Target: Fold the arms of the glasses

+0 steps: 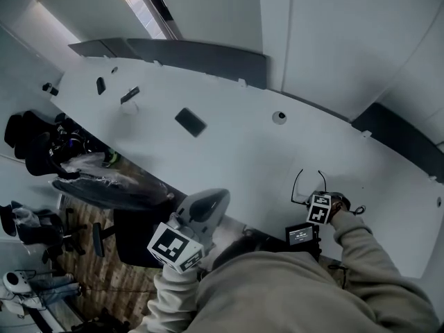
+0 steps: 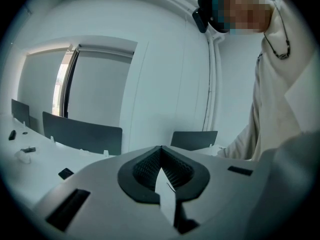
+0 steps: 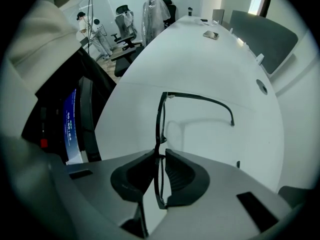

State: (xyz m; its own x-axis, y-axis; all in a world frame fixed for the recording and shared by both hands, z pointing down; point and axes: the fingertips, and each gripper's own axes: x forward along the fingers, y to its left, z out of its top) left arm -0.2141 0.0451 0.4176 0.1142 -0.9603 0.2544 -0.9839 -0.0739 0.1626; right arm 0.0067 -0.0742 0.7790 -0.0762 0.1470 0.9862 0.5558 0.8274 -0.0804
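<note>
The thin black-framed glasses [image 3: 161, 119] stand at the near right of the long white table [image 1: 243, 137], their 2 arms unfolded and pointing away. The right gripper [image 3: 158, 156] points down and pinches the front frame at the bridge. The left gripper [image 2: 160, 151] hangs off the table's near edge, jaws pressed together on nothing.

You've got two grippers: left gripper [image 2: 161, 153], right gripper [image 3: 160, 156]. One pair of glasses [image 3: 159, 124]. One desk [image 1: 229, 151]. One dark flat slab [image 1: 190, 122] mid-desk, one round desk port [image 1: 279, 116] farther right, one small screen box [image 1: 302, 234] near right.
</note>
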